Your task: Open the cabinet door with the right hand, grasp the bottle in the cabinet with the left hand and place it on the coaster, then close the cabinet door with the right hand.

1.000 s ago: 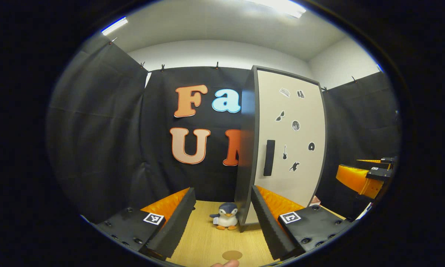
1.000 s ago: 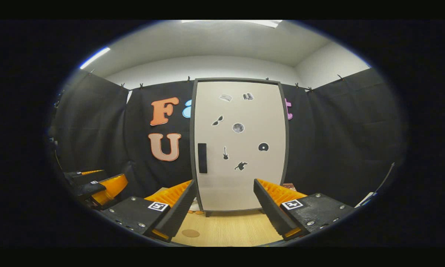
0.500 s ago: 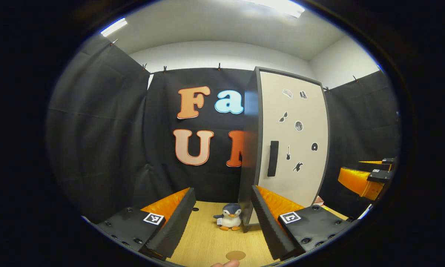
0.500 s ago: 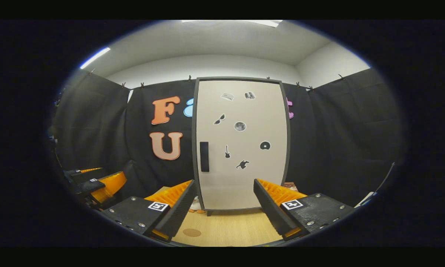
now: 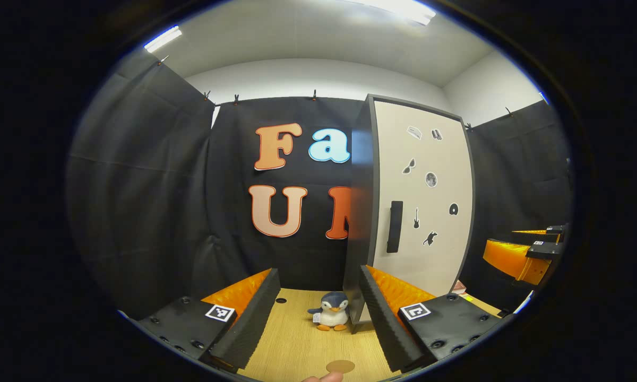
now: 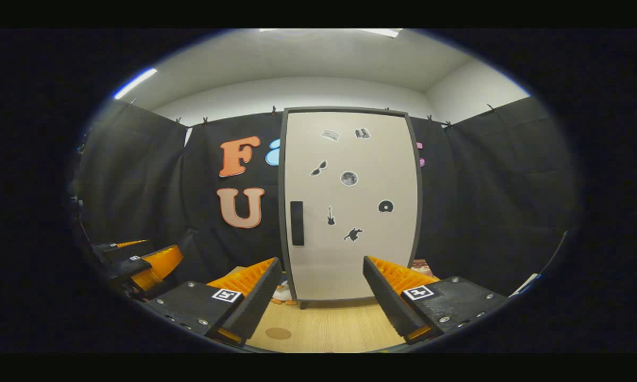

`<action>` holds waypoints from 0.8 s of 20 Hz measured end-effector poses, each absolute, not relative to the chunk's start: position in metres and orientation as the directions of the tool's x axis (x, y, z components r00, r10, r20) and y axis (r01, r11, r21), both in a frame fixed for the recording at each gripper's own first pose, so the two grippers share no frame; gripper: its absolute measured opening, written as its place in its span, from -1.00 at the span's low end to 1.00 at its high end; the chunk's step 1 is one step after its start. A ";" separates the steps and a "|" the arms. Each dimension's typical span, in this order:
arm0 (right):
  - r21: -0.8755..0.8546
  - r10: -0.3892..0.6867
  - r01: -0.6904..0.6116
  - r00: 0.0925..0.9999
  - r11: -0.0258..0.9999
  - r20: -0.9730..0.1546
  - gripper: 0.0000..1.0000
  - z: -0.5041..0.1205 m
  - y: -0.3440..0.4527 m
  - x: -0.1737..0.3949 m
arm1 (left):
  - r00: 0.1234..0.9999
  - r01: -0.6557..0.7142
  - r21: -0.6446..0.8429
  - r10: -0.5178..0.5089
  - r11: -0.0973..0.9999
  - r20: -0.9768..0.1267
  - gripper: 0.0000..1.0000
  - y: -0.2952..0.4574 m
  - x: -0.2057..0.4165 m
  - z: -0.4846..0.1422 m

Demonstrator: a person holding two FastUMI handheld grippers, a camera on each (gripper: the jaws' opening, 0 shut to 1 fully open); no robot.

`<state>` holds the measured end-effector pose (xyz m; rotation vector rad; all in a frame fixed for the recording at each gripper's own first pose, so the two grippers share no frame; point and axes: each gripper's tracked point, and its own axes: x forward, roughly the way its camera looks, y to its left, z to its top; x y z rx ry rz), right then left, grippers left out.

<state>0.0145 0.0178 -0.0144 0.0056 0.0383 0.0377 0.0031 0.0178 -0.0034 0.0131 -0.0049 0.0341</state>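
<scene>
Left gripper view: you're holding the left gripper [image 5: 315,310] wide apart over the wooden table [image 5: 292,345], toy penguin [image 5: 331,311] standing beside the cabinet [image 5: 422,196], coaster [image 5: 340,366] lying nearest you. Right gripper view: right gripper [image 6: 319,289], spread wide, is facing the closed cabinet door [image 6: 350,204], handle [image 6: 297,223] at its left edge. Bottle location: can't tell.

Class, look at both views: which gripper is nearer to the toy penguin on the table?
Left, probably. The toy penguin sits just ahead between the left gripper's open fingers; the right gripper faces the cabinet door, with the penguin off beside its left finger.
</scene>
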 end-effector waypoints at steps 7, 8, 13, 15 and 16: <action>0.002 0.034 -0.034 0.999 0.999 -0.034 0.80 -0.013 0.038 0.044 | 1.000 -0.023 0.012 0.023 1.000 0.003 0.97 0.038 0.025 -0.007; 0.001 0.032 -0.032 0.999 0.999 -0.032 0.90 -0.011 0.043 0.047 | 1.000 -0.018 0.011 0.018 1.000 0.003 0.94 0.042 0.025 -0.007; -0.002 0.022 -0.022 1.000 1.000 -0.006 0.89 0.002 0.069 0.081 | 1.000 0.011 0.008 -0.011 1.000 0.005 0.97 0.068 0.036 -0.010; -0.007 0.017 -0.017 1.000 1.000 0.003 0.90 0.007 0.079 0.098 | 1.000 0.019 -0.004 -0.019 1.000 -0.004 0.94 0.081 0.042 -0.013; -0.013 0.015 -0.015 1.000 1.000 0.004 0.90 0.010 0.083 0.107 | 1.000 0.016 -0.012 -0.016 1.000 -0.010 0.97 0.088 0.043 -0.016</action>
